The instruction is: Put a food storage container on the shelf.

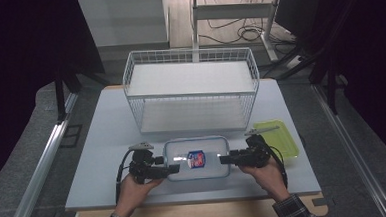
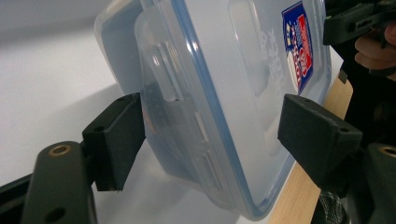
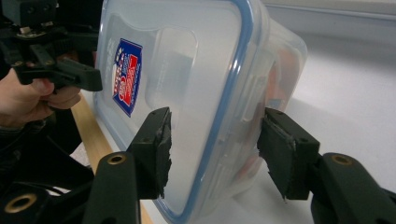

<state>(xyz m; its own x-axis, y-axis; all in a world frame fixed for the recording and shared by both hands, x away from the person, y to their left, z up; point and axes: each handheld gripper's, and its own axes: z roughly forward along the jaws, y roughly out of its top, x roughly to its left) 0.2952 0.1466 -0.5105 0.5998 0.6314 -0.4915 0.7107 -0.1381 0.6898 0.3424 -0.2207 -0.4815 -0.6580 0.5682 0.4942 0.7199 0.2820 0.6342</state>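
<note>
Straddling the short ends of the lidded plastic container [image 1: 197,158], both grippers sit level on the table [image 1: 107,138]. Left gripper [image 2: 210,135]: jaws part-open, lid edge and side latch between them — lower pad touching the wall, upper pad clear. Right gripper [image 3: 212,149]: jaws part-open, the opposite end between them; contact cannot be confirmed. Beyond the jaws stand a green tray [image 1: 277,136] and wire basket [image 1: 190,88].

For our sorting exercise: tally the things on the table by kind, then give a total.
Clear lidded container: 1
White wire basket: 1
Yellow-green tray: 1
Total: 3
</note>
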